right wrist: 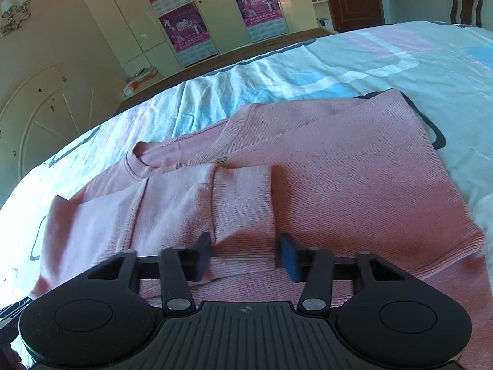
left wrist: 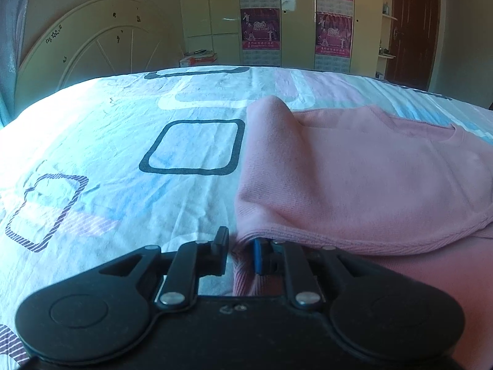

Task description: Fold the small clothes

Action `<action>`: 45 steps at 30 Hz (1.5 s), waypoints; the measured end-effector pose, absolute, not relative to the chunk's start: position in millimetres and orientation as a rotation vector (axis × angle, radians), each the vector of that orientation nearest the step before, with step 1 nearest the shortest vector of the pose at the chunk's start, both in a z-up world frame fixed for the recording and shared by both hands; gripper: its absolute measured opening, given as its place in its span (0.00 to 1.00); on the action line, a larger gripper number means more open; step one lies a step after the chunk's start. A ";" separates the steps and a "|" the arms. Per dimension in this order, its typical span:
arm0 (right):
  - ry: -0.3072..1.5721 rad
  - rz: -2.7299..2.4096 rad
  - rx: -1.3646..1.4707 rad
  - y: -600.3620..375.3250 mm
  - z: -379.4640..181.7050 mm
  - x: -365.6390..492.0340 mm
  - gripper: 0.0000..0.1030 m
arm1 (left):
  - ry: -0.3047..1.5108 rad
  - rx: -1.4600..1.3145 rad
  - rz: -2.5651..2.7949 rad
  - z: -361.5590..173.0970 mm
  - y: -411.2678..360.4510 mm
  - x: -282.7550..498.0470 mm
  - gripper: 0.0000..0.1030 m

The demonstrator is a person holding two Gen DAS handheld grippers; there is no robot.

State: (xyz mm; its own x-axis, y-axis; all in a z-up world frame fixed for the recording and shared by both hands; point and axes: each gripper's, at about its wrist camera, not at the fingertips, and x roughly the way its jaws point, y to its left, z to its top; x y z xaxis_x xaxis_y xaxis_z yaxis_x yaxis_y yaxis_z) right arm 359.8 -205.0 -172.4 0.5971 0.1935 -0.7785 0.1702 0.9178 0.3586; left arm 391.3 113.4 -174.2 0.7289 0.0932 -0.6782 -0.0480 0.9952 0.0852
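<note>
- We see two grippers. The left gripper (left wrist: 239, 254) has its fingers nearly together, pinching the hem edge of one pink sweater (left wrist: 354, 178).
- The right gripper (right wrist: 246, 259) hangs with its fingers spread wide, one on each side of a folded-in sleeve cuff (right wrist: 243, 206), gripping nothing.
- The sweater lies flat on the patterned bedsheet (left wrist: 107, 141); its small neck label (right wrist: 221, 161) is too tiny for us to read.
- Farthest off, four pink posters (right wrist: 185, 27) on the wardrobe doors show "2019".

Open bed sheet (left wrist: 107, 141) left of pink sweater (left wrist: 354, 169); folded sleeve (right wrist: 243, 203) between right tool (right wrist: 246, 259) fingers.
</note>
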 end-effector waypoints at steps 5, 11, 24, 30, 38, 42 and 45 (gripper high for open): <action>0.895 0.059 0.369 -194.0 -155.2 353.0 0.10 | 0.743 0.096 0.080 -175.4 109.6 391.7 0.15; 0.848 0.014 0.169 -202.0 -136.5 328.9 0.10 | 0.733 0.135 0.080 -177.2 105.1 388.7 0.16; 0.874 -0.032 0.341 -235.8 -149.9 337.4 0.36 | 0.806 0.013 -0.029 -149.9 131.5 355.1 0.30; 0.913 -0.042 0.412 -241.3 -168.3 366.4 0.36 | 0.763 -0.054 -0.018 -135.0 127.3 387.9 0.40; 0.937 0.004 0.375 -225.5 -172.5 382.0 0.09 | 0.825 -0.170 0.018 -160.9 123.9 483.0 0.40; 0.839 -0.029 0.250 -216.9 -159.6 371.5 0.08 | 0.827 -0.186 0.045 -167.5 125.4 501.0 0.41; 0.847 -0.074 0.175 -216.1 -165.8 370.9 0.07 | 0.822 -0.165 0.072 -172.8 124.8 507.3 0.43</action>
State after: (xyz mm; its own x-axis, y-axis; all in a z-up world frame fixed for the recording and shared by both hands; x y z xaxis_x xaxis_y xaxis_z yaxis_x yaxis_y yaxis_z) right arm 370.9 -216.1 -165.8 0.6609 0.0049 -0.7505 0.1346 0.9830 0.1249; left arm 507.3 124.8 -172.8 0.6790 0.0002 -0.7341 -0.1280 0.9847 -0.1181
